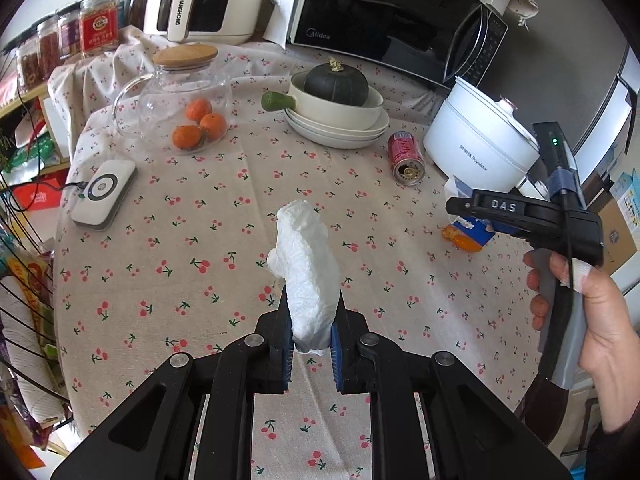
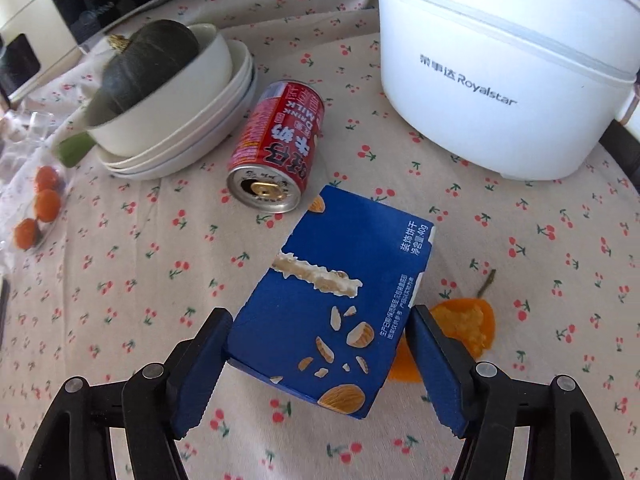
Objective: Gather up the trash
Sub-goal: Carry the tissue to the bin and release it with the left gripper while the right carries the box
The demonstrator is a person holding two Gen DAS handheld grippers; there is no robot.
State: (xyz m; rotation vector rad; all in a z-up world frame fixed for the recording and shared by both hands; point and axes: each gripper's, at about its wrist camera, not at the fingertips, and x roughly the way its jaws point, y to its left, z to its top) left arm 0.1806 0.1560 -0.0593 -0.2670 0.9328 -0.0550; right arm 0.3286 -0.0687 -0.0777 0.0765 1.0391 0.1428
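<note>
Left wrist: left gripper (image 1: 311, 344) clamped on crumpled tissue (image 1: 304, 272), held above the tablecloth (image 1: 180, 264). Right wrist: right gripper (image 2: 320, 356) jaws apart, straddling blue box (image 2: 332, 304); contact with the pads unclear. Orange peel (image 2: 468, 324) beside it, red can (image 2: 276, 148) lying beyond, white cooker (image 2: 508, 64) behind.

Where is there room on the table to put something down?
The widest bare patch of cherry tablecloth lies between the white charger, the tipped red can and the held tissue. It is crowded by the white cooker: blue box, orange peel, stacked dishes.
</note>
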